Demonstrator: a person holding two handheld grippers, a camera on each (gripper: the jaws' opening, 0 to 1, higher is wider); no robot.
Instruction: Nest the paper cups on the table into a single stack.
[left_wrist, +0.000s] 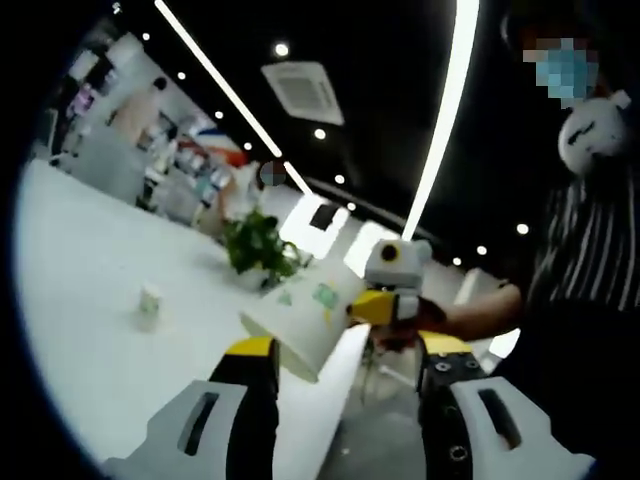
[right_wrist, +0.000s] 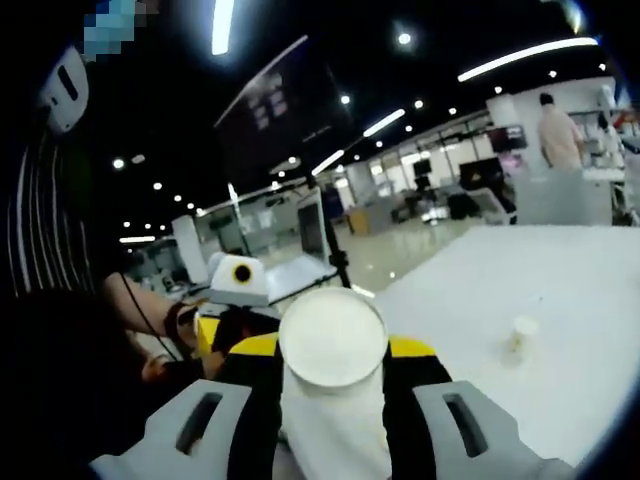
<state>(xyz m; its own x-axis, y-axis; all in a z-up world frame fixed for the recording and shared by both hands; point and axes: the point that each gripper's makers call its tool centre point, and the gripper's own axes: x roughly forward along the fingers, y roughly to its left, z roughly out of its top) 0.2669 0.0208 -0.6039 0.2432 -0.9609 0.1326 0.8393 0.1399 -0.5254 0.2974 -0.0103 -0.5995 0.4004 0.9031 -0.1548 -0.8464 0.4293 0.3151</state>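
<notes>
White paper cup (left_wrist: 305, 322) with little green prints, held in the yellow-tipped black right claw (left_wrist: 385, 305). White counter (left_wrist: 80, 270), leafy green plant (left_wrist: 260, 245), striped black-and-white shirt (left_wrist: 600, 250).

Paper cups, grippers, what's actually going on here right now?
A person is working two handheld grippers over a white table. The right gripper is shut on a paper cup, held up off the table; in the left gripper view that same cup shows tilted, mouth toward the left gripper, whose jaws stand open and hold nothing. Another small cup stands alone on the table, not yet stacked. A green plant sits further back.
</notes>
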